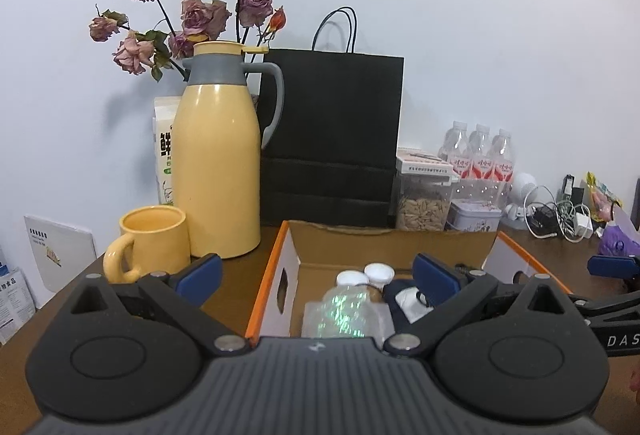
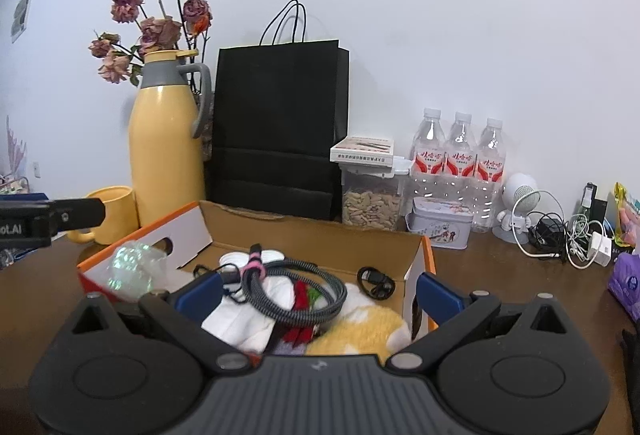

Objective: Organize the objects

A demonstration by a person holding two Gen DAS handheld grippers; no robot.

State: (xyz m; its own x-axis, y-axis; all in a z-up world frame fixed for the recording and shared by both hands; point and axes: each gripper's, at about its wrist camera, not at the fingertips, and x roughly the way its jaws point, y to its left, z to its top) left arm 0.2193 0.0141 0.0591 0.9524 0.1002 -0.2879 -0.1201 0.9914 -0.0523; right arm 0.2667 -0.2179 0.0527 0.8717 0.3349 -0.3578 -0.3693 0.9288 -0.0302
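An open cardboard box (image 1: 380, 247) with orange edges sits on the brown table. In the left wrist view my left gripper (image 1: 316, 277) hangs open above its near left part, over a shiny clear bottle (image 1: 344, 311) and two white caps (image 1: 352, 278). In the right wrist view my right gripper (image 2: 320, 295) is open above the box (image 2: 312, 235), over a coiled braided cable (image 2: 296, 291), a white cloth (image 2: 248, 319) and a yellow plush item (image 2: 360, 331). A small black cable (image 2: 374, 281) lies by the right wall. Neither gripper holds anything.
A yellow thermos (image 1: 218, 163) and a yellow mug (image 1: 154, 239) stand left of the box. A black paper bag (image 1: 332, 139) is behind it. At the right are a seed container (image 2: 372, 203), a tin (image 2: 438, 227), three water bottles (image 2: 460, 159), tangled chargers (image 2: 568, 235) and a purple pack (image 2: 626, 283).
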